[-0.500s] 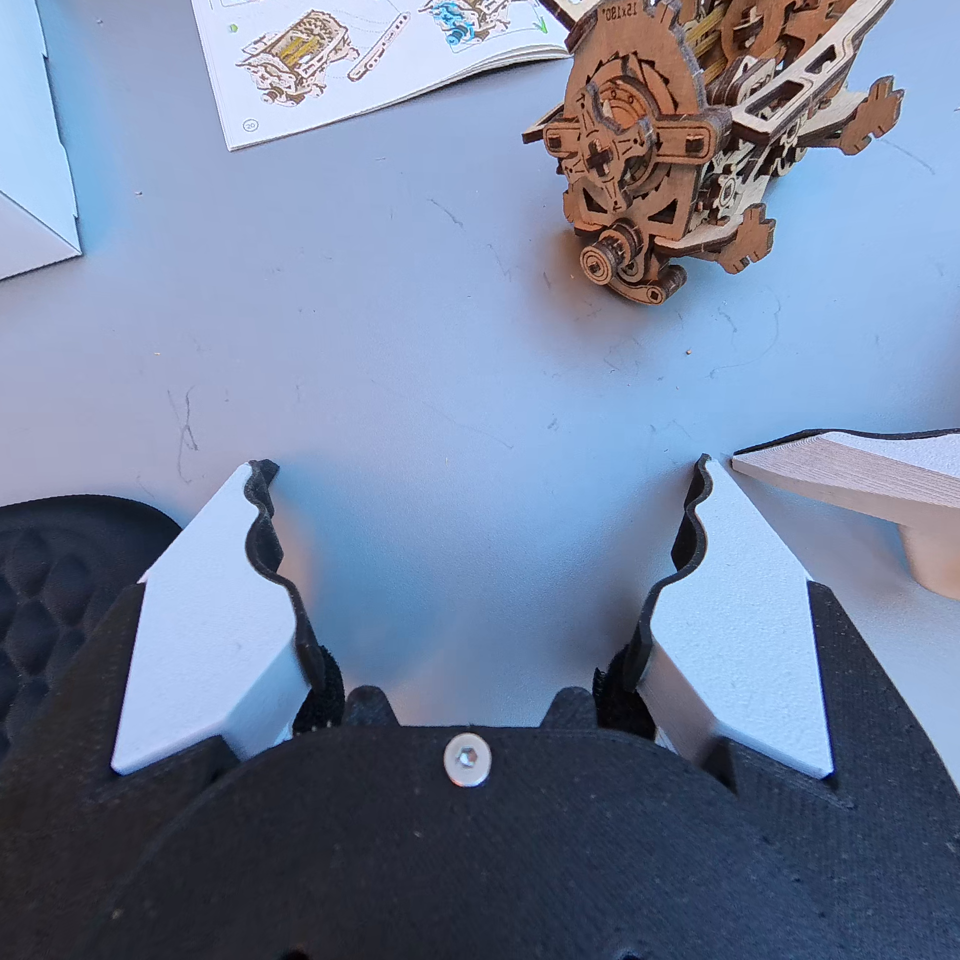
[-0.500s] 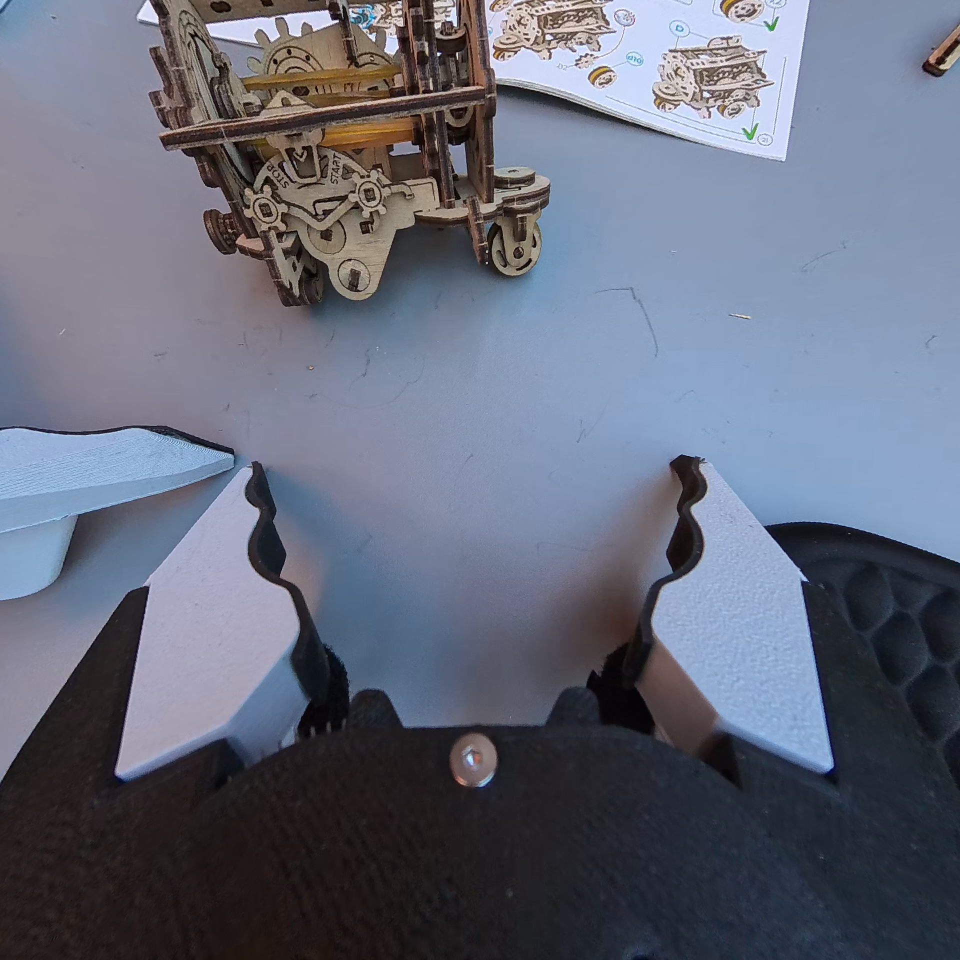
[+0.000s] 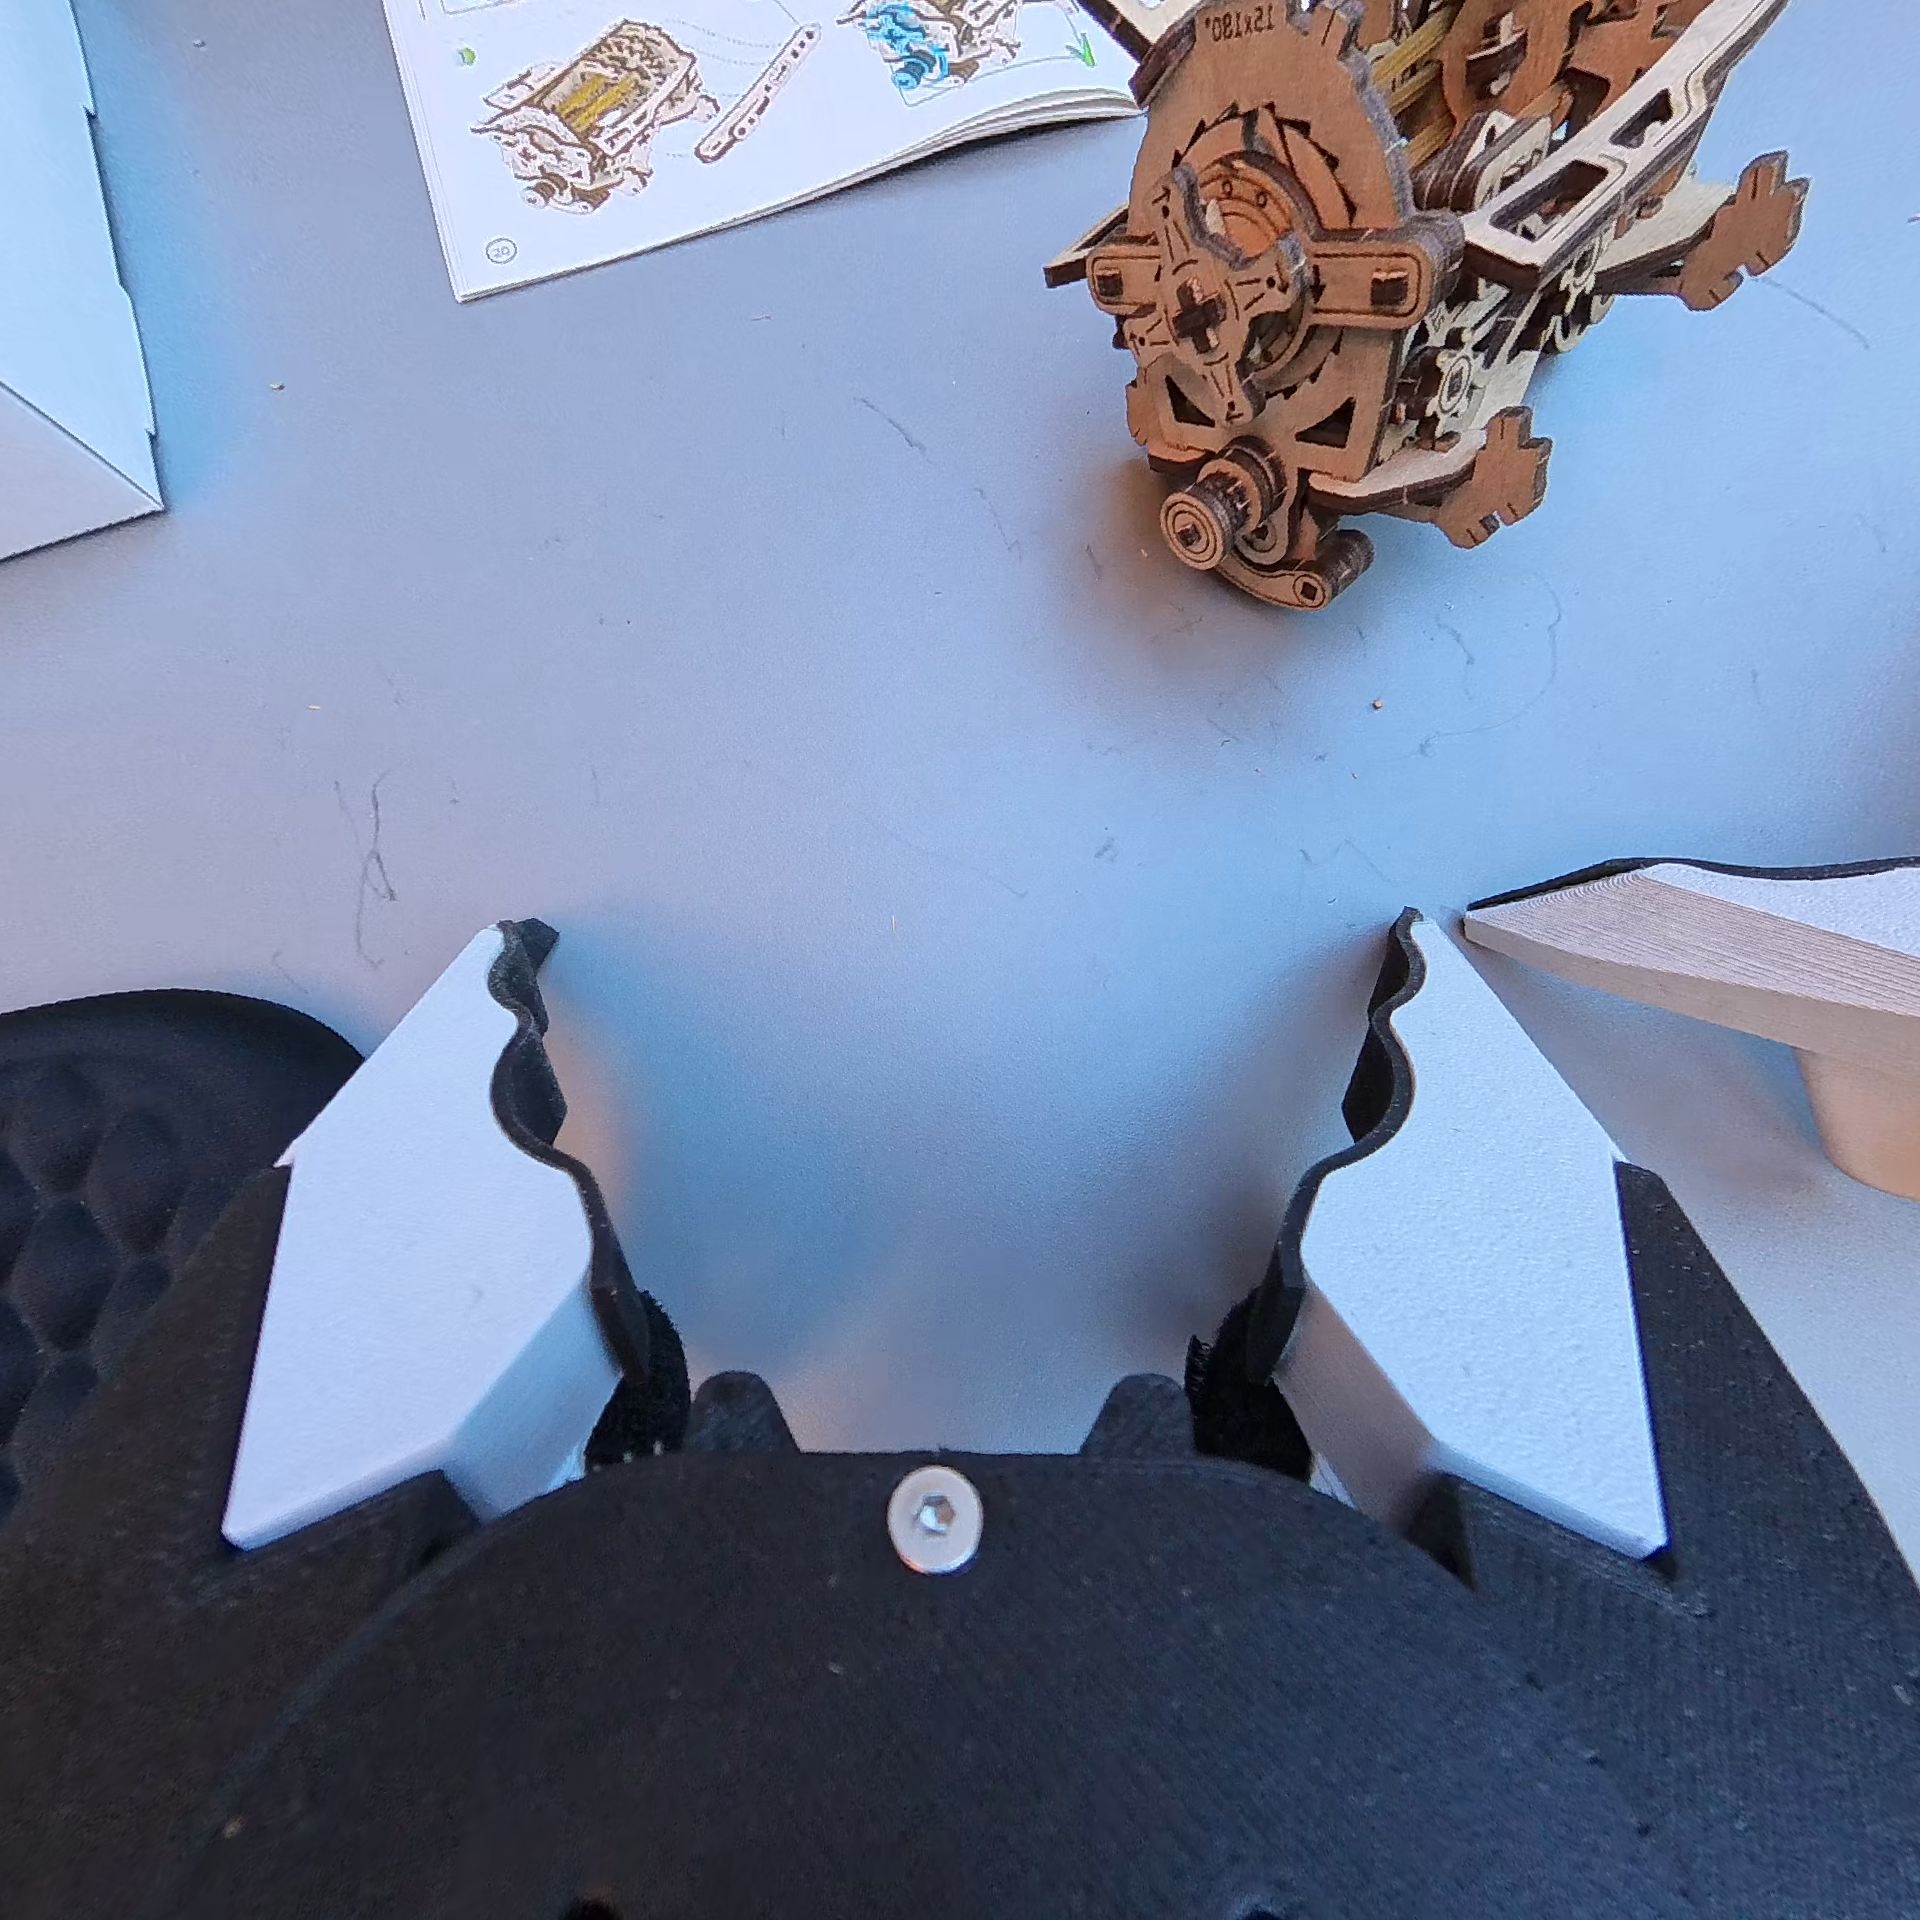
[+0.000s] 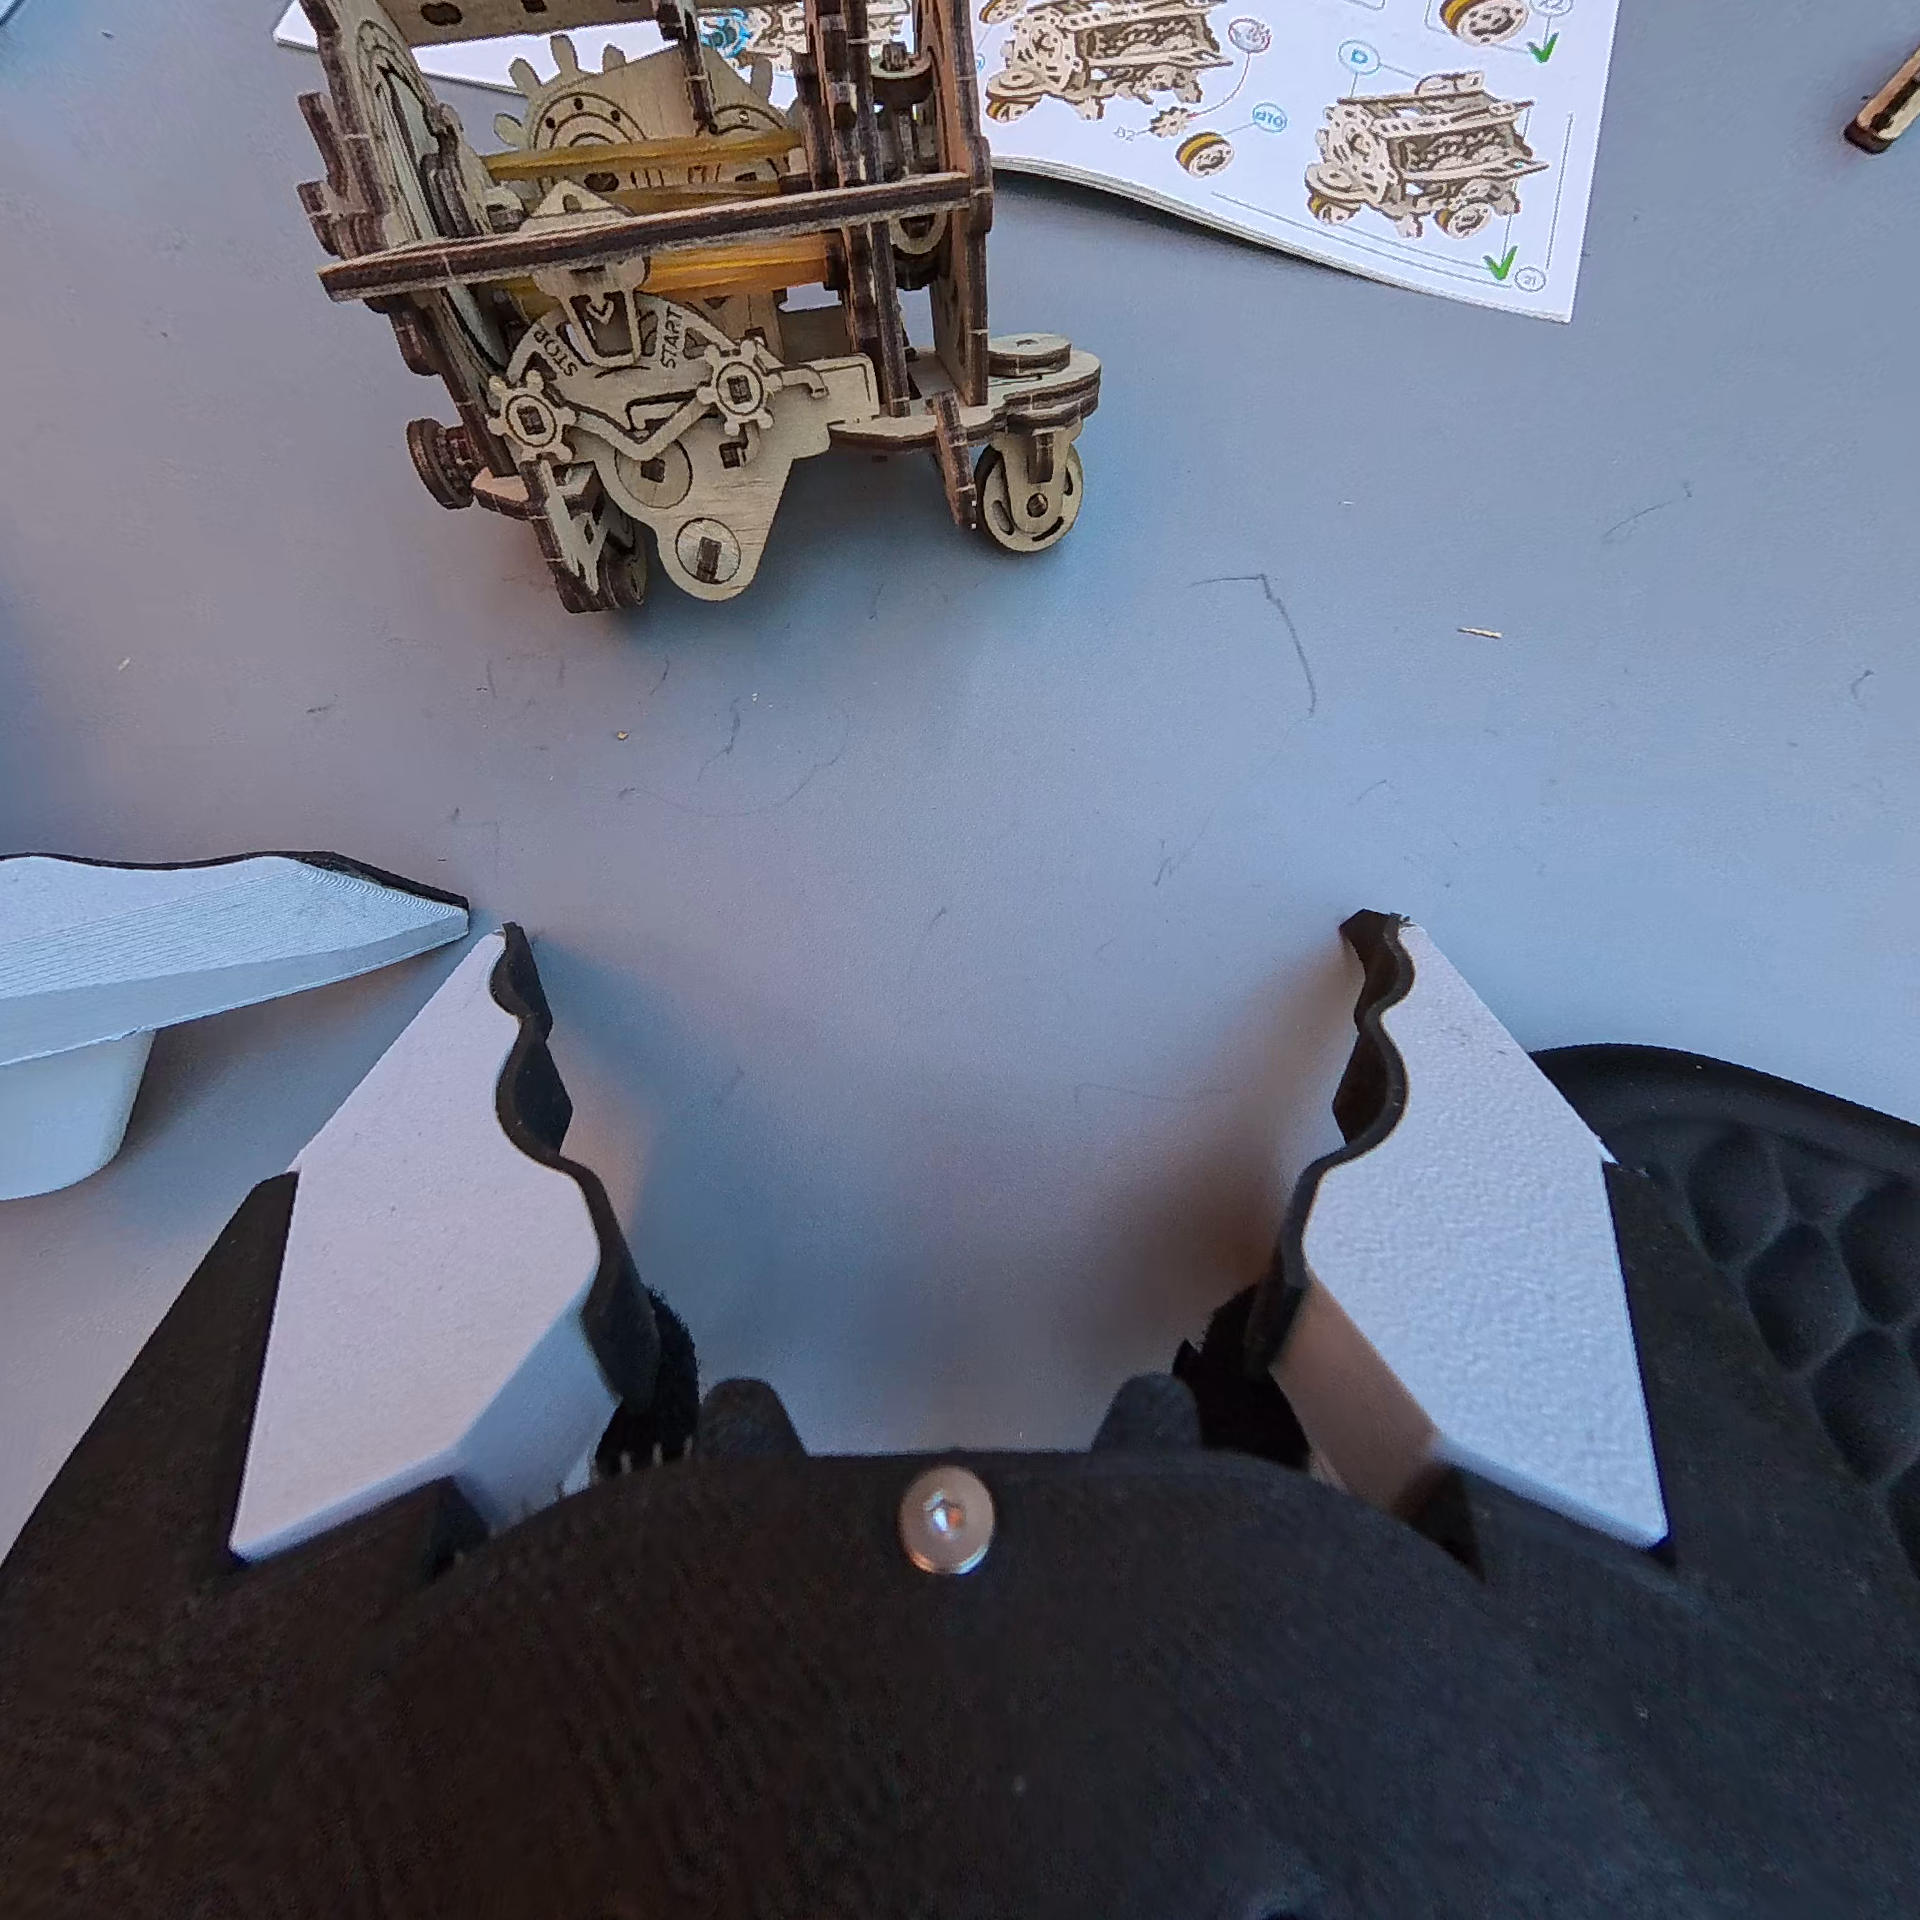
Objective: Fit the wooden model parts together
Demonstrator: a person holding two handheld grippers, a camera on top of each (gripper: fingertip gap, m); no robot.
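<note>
While both pairs of my fingers stand wide apart over the grey table (image 3: 727,675), my left gripper (image 3: 961,940) holds nothing, with the wooden model (image 3: 1340,301) ahead and to its right. My right gripper (image 4: 940,935) is empty too; the wooden model (image 4: 675,343) stands ahead to its left, and the instruction booklet (image 4: 1351,156) lies just right of the model.

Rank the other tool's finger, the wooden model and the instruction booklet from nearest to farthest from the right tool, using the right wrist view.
1. Left tool: its finger, beside the right tool, left.
2. Wooden model: ahead, left.
3. Instruction booklet: farthest, top right.
</note>
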